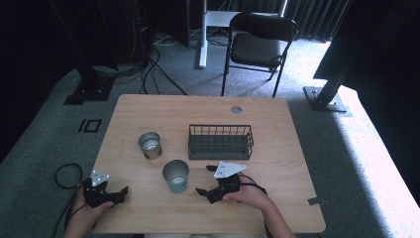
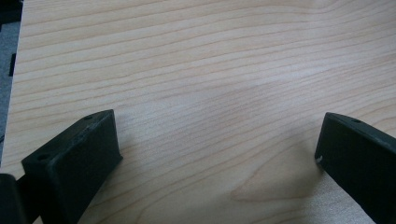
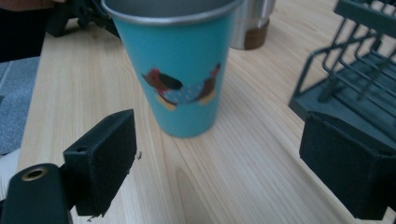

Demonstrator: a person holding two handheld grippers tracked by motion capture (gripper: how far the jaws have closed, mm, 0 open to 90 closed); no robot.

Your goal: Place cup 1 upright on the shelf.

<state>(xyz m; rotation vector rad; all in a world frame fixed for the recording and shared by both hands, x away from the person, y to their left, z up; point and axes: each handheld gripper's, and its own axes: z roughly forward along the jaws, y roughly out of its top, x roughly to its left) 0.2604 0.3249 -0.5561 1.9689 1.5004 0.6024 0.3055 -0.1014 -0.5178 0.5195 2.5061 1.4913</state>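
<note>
A teal cup [image 1: 176,176] with a dog picture [image 3: 182,70] stands upright near the table's front middle. My right gripper [image 1: 205,179] [image 3: 215,163] lies just right of it, open, its jaws wide apart and pointing at the cup with nothing between them. A silver cup [image 1: 150,145] [image 3: 252,23] stands upright behind and to the left of the teal one. My left gripper [image 1: 124,192] [image 2: 217,158] rests at the front left of the table, open, with bare wood between its jaws.
A dark wire basket [image 1: 221,141] [image 3: 355,74] sits in the table's middle, behind my right gripper. The wooden table [image 1: 198,111] has a round grommet [image 1: 236,109] at the back. A black chair [image 1: 257,44] stands beyond the table.
</note>
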